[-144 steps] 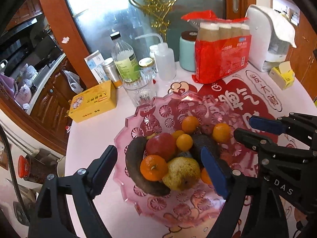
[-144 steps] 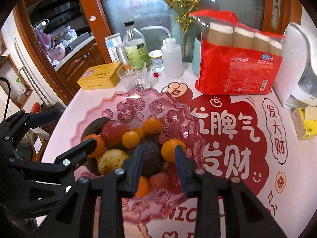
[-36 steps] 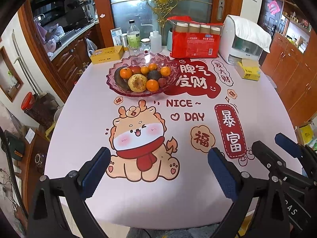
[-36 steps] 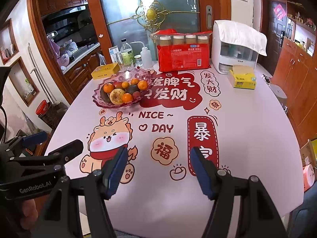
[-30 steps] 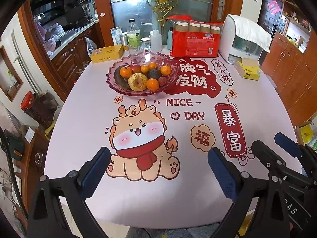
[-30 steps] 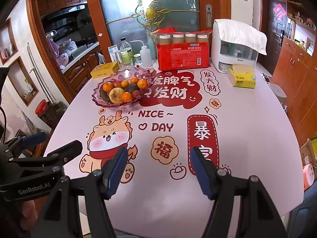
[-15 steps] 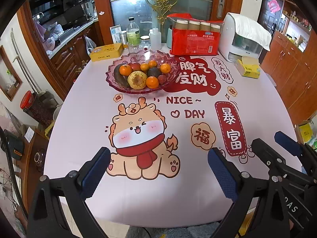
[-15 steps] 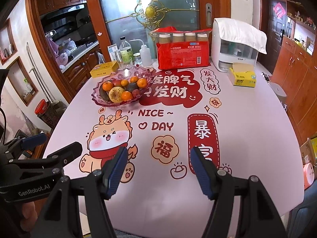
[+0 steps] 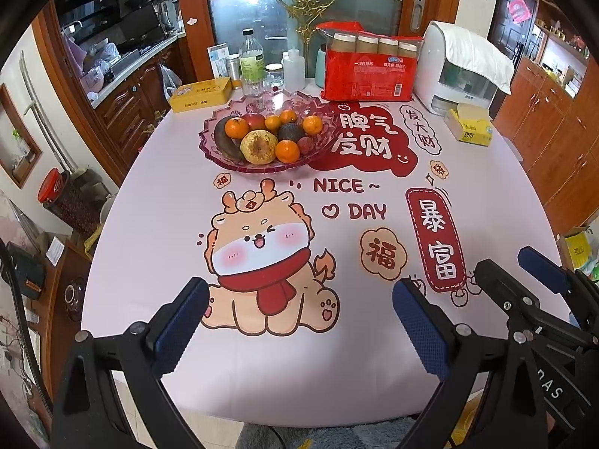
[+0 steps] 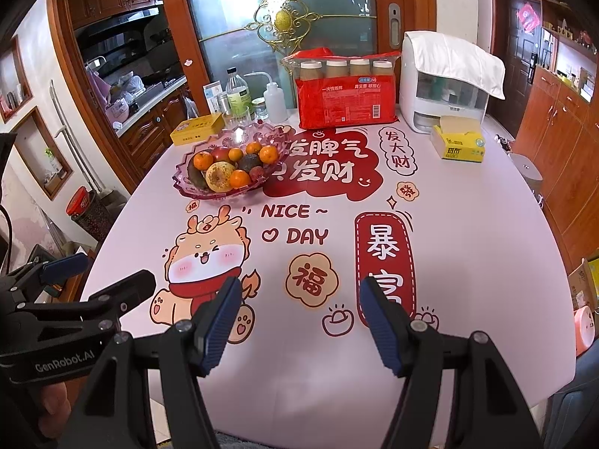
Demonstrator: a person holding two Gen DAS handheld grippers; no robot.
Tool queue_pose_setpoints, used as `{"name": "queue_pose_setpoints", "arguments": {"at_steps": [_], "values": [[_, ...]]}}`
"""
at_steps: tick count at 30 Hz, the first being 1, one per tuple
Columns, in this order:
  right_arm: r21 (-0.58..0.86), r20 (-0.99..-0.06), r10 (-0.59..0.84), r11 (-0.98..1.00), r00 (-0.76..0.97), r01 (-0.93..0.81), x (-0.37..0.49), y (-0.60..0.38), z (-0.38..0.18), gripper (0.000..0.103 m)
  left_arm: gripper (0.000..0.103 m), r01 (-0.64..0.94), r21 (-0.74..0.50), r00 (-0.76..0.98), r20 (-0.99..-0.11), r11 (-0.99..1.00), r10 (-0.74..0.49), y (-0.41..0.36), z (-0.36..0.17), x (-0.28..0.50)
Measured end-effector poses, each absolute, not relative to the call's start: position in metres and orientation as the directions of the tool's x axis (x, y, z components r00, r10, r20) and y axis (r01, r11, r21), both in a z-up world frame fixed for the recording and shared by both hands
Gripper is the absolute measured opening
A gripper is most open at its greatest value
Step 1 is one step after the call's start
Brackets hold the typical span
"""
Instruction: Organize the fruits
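A pink glass fruit bowl stands at the far left of the table. It holds several oranges, a yellow pear, a red apple, a dark avocado and a blackened banana. My left gripper is open and empty, low over the table's near edge. My right gripper is open and empty beside it; it also shows at the right of the left wrist view.
Behind the bowl stand a yellow tin, bottles and jars, a red pack of paper cups, a white appliance and a yellow tissue box. The tablecloth bears a cartoon print.
Since 4.8 s ago both grippers have pulled far back from the bowl to the near edge of the table. Over the last second they have barely moved.
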State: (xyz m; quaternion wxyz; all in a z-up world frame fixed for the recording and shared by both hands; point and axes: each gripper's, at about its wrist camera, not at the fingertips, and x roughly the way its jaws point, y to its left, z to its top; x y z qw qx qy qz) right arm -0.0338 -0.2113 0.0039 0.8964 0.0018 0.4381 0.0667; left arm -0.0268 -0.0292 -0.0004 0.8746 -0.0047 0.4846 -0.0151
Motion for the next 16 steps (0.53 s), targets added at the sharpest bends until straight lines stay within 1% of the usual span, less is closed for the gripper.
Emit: {"name": "queue_pose_setpoints", "arguments": {"at_steps": [16], "values": [[0.069, -0.789, 0.126, 0.991, 0.602, -0.118, -0.0329, -0.2124, 0.0024, 0.066, 0.098, 0.022, -0.018, 0.521, -0.853, 1.0, -0.027, -0.0308, -0.005, -0.0308]]}}
